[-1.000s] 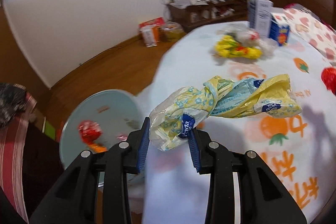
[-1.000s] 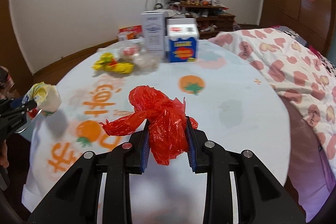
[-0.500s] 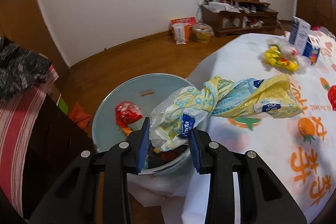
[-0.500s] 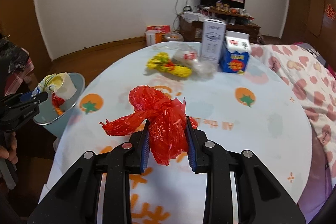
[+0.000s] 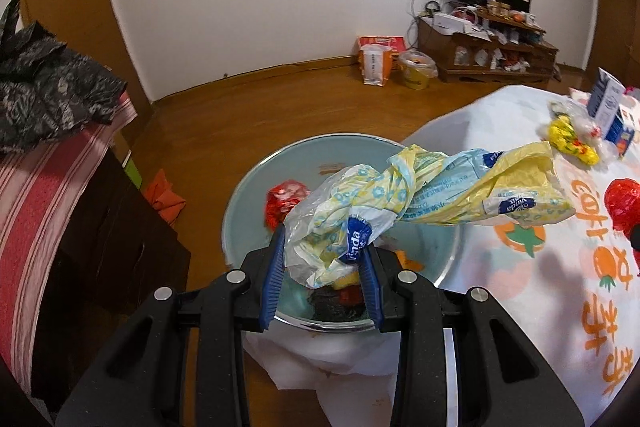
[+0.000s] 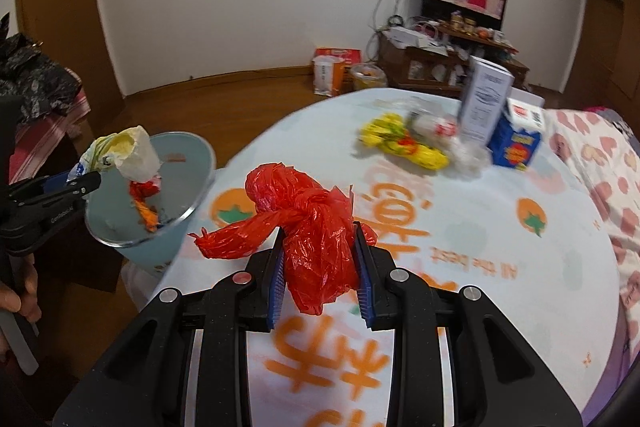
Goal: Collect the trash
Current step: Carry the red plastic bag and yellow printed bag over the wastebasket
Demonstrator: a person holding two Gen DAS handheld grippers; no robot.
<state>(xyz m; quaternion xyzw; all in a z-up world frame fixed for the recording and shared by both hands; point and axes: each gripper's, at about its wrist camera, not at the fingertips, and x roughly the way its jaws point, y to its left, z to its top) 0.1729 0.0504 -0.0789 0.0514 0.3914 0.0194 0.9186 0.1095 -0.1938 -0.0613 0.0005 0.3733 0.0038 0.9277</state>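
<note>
My left gripper (image 5: 322, 263) is shut on a knotted yellow and blue tissue wrapper (image 5: 420, 191) and holds it over the open pale blue trash bin (image 5: 248, 195). The bin holds red and other scraps (image 5: 286, 199). In the right wrist view the left gripper (image 6: 80, 183) and the wrapper (image 6: 128, 151) hang above the bin (image 6: 188, 159). My right gripper (image 6: 320, 275) is shut on a knotted red plastic bag (image 6: 316, 231), held over the table's left part. The red bag also shows in the left wrist view (image 5: 622, 203).
The round table (image 6: 460, 227) carries a yellow wrapper (image 6: 404, 143), a clear plastic bundle (image 6: 460, 147), a white carton (image 6: 484, 103) and a blue carton (image 6: 516, 139). A dark cabinet with striped cloth (image 5: 60, 195) stands left of the bin. Boxes and a shelf line the far wall.
Both grippers swung left. The left gripper carried the wrapper from above the table's edge to over the bin. The right gripper brought the red bag nearer the bin side of the table.
</note>
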